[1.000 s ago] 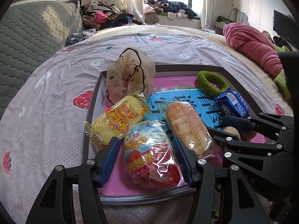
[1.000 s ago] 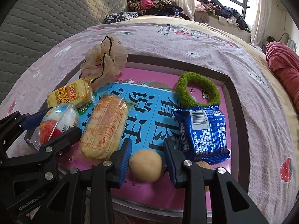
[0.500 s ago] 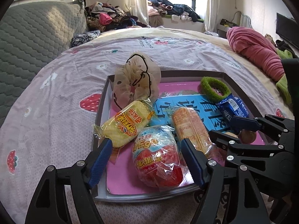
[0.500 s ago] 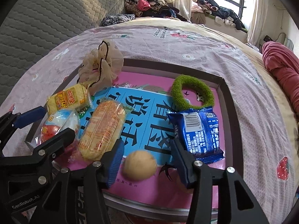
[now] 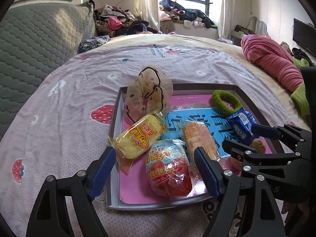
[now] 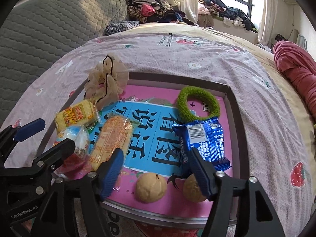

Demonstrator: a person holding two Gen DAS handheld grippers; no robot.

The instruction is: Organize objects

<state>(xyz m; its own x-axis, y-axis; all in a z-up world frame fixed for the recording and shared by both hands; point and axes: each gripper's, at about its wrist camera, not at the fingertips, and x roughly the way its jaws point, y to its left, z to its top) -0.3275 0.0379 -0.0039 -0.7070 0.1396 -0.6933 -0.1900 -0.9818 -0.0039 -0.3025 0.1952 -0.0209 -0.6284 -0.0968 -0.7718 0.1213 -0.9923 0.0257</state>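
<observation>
A shallow grey-rimmed tray (image 5: 113, 130) (image 6: 233, 106) with a pink and blue sheet lies on the bed. In it lie a yellow snack pack (image 5: 141, 135) (image 6: 76, 115), a red and blue egg-shaped pack (image 5: 168, 169), an orange bread pack (image 5: 200, 138) (image 6: 111, 139), a blue biscuit pack (image 6: 205, 141), a green hair ring (image 6: 197, 103), a beige scrunchie (image 5: 149, 96) (image 6: 106, 80) and two walnuts (image 6: 151, 186) (image 6: 194, 187). My left gripper (image 5: 154, 175) is open and empty, above the egg pack. My right gripper (image 6: 156, 169) is open and empty, above the walnuts.
The tray sits on a pink strawberry-print bedsheet (image 5: 69, 102). A grey quilted headboard (image 5: 33, 39) stands at the left. A rolled red blanket (image 5: 272, 63) lies at the right. Clothes are piled by the window (image 5: 177, 13).
Both grippers have pulled back and up from the tray and opened wider. The egg pack and the walnut lie free on the tray.
</observation>
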